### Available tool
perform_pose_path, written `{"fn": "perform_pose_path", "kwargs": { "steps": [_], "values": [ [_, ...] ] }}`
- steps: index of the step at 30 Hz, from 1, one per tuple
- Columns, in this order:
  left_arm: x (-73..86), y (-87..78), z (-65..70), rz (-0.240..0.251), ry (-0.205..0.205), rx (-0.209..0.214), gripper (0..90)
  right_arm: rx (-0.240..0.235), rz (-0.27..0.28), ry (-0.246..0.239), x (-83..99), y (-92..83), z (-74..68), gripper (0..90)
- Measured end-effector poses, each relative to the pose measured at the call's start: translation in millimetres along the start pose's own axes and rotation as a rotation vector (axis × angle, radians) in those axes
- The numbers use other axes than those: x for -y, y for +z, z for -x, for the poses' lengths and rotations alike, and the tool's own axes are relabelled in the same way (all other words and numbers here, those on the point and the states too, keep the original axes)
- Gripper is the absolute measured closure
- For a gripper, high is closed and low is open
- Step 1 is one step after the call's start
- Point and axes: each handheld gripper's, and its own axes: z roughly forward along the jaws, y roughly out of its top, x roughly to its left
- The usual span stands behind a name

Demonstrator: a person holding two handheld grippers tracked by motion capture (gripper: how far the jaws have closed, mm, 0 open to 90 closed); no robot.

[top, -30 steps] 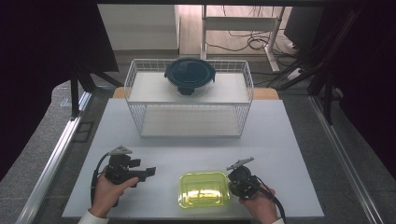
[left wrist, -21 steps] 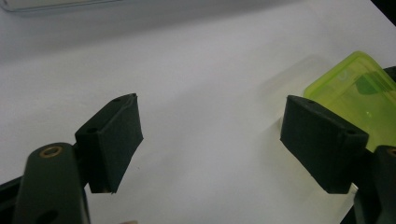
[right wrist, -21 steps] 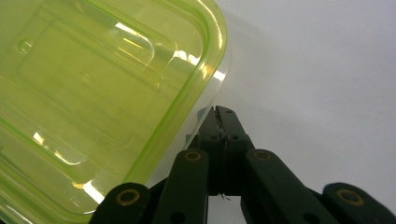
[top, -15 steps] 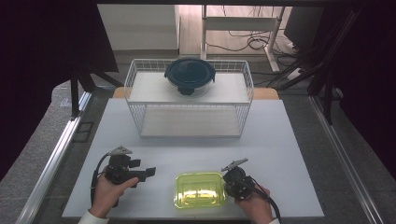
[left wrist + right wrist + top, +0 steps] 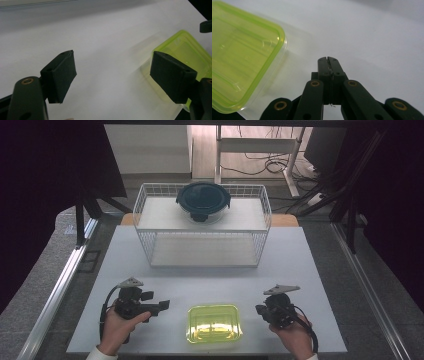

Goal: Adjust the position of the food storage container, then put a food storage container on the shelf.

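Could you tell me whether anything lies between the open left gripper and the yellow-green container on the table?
Nothing visible does. Bare white table separates the left gripper from the yellow-green container. The wire basket stands farther back, well out of that path.

This is a lab or test room set up for recording, not a kitchen. A plain white tabletop sits in the middle, fenced by dark curtains on both sides. Metal rails run along the grey carpeted floor. Behind, loose cables sprawl across the floor around a metal frame stand, against a bare pale wall. The household items are few and staged: a white wire basket carrying a dark-lidded round container, and a yellow-green plastic box near the front edge. Instrumented tongs, the left tongs and the right tongs, each trailing a cable, complete the rig.
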Motion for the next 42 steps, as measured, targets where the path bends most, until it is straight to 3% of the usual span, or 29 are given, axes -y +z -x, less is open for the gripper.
{"fn": "perform_pose_path", "kwargs": {
  "steps": [2, 8, 12, 20, 28, 36, 42],
  "values": [
    [0.8, 0.4, 2.1, 0.002, 0.000, 0.005, 19.7, -0.034, 0.026, 0.019, 0.7, -3.8, 5.7, 82.2],
    [2.6, -2.0, 5.0, 0.005, -0.039, 0.018, 17.1, -0.094, 0.090, 0.076, 1.7, -8.7, 16.8, 44.0],
    [3.2, -1.5, 6.0, 0.004, -0.045, 0.028, 16.9, -0.108, 0.101, 0.090, 4.4, -10.9, 19.3, 34.1],
    [6.2, 5.2, 9.2, -0.028, -0.055, 0.052, 15.8, -0.113, 0.087, 0.088, 5.4, -5.7, 18.5, 30.7],
    [10.7, 7.4, 17.4, -0.012, -0.094, 0.114, 16.0, -0.186, 0.085, 0.093, 5.8, -2.3, 17.5, 34.1],
    [12.4, 17.1, 26.0, -0.038, -0.079, 0.133, 16.7, -0.236, 0.075, 0.109, 8.3, 3.2, 14.3, 35.8],
    [14.2, 21.1, 30.8, -0.038, -0.096, 0.156, 17.9, -0.263, 0.071, 0.127, 13.0, 6.3, 11.3, 37.1]
  ]
}}
